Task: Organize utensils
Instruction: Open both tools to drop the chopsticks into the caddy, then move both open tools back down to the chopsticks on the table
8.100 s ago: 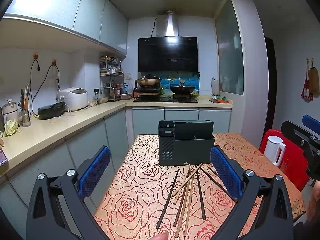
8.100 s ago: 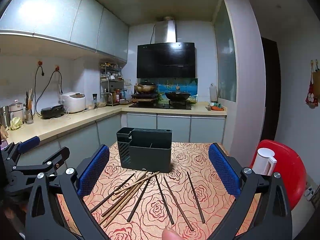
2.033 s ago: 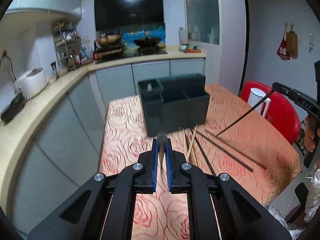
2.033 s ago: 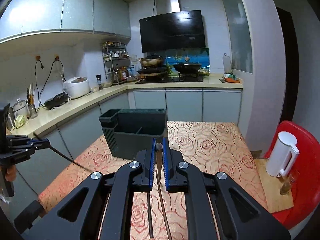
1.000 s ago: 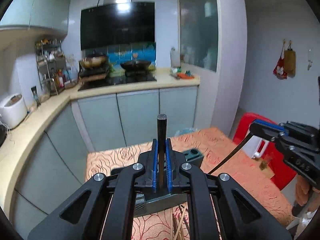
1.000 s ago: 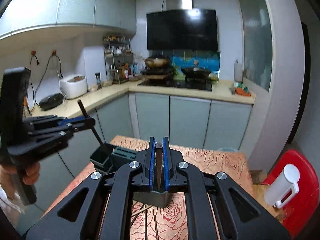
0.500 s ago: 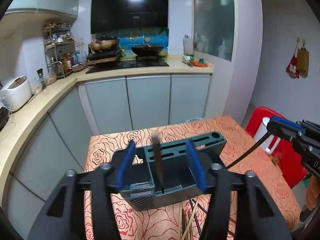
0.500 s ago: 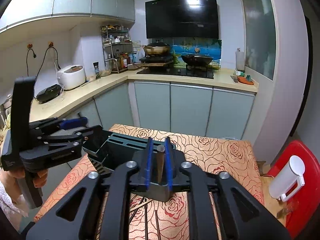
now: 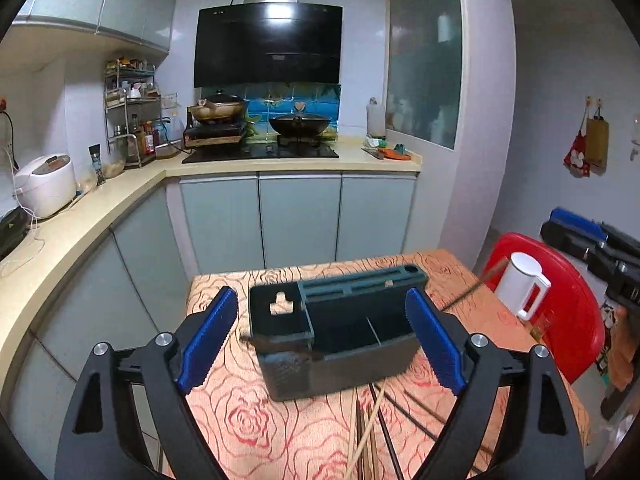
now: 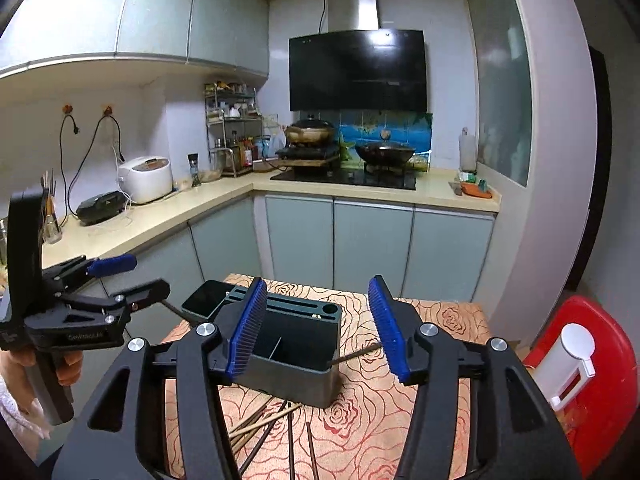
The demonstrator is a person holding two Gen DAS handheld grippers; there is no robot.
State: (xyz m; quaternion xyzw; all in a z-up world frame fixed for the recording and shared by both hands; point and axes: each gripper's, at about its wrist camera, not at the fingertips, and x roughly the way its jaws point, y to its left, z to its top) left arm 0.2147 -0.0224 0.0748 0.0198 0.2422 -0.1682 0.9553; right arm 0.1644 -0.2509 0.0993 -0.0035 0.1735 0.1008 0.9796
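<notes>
A dark utensil holder (image 9: 340,340) with compartments stands on the rose-patterned table (image 9: 248,412); it also shows in the right wrist view (image 10: 292,352). My left gripper (image 9: 320,340) is open above it and holds nothing. My right gripper (image 10: 318,326) is open too. A dark chopstick (image 10: 352,354) lies tilted across the holder's right rim, and another dark chopstick (image 9: 280,346) lies over its left compartment. Several chopsticks, dark and wooden, (image 9: 372,428) lie loose on the table in front of the holder, and show in the right wrist view (image 10: 272,420).
A red chair (image 9: 560,304) with a white kettle (image 9: 524,284) stands right of the table. The kitchen counter (image 9: 80,224) with a rice cooker (image 9: 46,184) runs along the left. The stove (image 9: 260,148) is behind.
Both grippers opened and let go of their chopsticks, which dropped at the holder. Earlier each had picked a chopstick off the table and carried it over the holder.
</notes>
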